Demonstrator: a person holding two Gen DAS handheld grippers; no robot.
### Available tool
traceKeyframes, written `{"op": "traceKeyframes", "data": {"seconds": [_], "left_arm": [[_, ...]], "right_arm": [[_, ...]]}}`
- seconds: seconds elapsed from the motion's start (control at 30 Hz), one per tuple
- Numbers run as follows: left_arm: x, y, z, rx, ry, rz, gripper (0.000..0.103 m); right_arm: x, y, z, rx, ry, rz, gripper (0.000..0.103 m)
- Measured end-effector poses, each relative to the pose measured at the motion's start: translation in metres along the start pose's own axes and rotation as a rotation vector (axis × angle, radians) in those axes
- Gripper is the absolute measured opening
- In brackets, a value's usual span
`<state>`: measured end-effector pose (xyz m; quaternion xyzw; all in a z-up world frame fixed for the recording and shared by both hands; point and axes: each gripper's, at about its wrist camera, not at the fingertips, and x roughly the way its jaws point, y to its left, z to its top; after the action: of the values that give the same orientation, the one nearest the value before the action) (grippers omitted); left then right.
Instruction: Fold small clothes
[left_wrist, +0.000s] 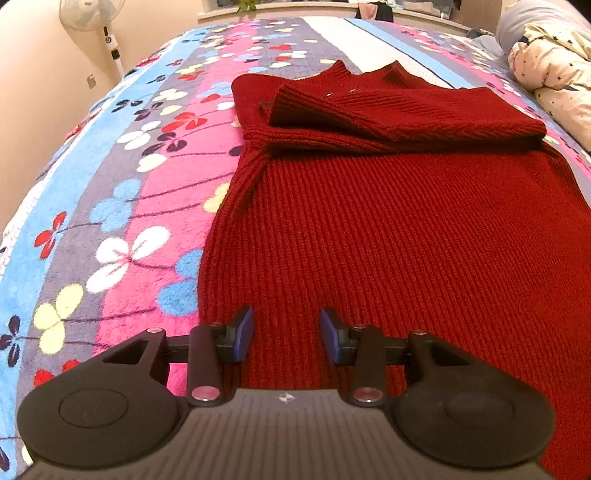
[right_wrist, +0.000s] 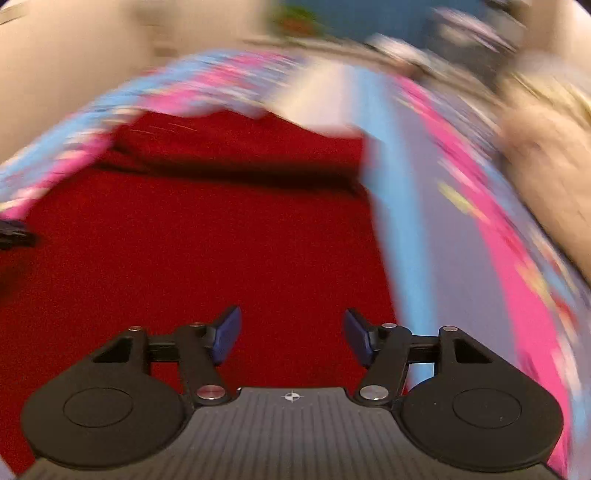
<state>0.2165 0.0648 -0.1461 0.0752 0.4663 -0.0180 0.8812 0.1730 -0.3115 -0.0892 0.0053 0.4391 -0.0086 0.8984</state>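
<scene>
Sleeves folded across the red sweater (left_wrist: 406, 229) on the bed (left_wrist: 110, 184); both hand-held grippers, left (left_wrist: 287, 334) and right (right_wrist: 291, 338), gape wide and empty over the hem, probably next to pinch it and fold upward

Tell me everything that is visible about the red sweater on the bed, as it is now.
The red sweater is a dark red ribbed knit that looks thick and soft. It lies flat on the flowered blanket, its ribbed collar at the far end. Both sleeves are folded across the chest, and a sleeve cuff lies on top. The lower body is spread smooth towards the camera. The left gripper and the right gripper are open over its near part; whether they touch it cannot be told.
</scene>
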Motion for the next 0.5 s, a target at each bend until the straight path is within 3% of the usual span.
{"op": "traceKeyframes", "data": {"seconds": [0.1,0.17,0.3,0.4,0.5], "left_arm": [[-0.011,0.005,-0.013,-0.006,-0.009,-0.005,0.049],[-0.023,0.012,-0.025,-0.017,-0.011,-0.025,0.049],[-0.052,0.038,-0.05,-0.109,0.012,-0.023,0.05],[-0.068,0.066,-0.075,-0.27,0.058,-0.062,0.05],[-0.075,0.075,-0.099,-0.346,0.118,-0.081,0.05]], "right_arm": [[0.001,-0.049,-0.037,0.277,0.106,-0.005,0.063],[-0.006,-0.062,-0.048,0.347,0.094,0.02,0.063],[-0.003,-0.064,-0.061,0.283,0.105,0.05,0.062],[-0.009,-0.061,-0.065,0.233,0.094,0.064,0.062],[-0.011,-0.059,-0.066,0.208,0.095,0.071,0.062]]}}
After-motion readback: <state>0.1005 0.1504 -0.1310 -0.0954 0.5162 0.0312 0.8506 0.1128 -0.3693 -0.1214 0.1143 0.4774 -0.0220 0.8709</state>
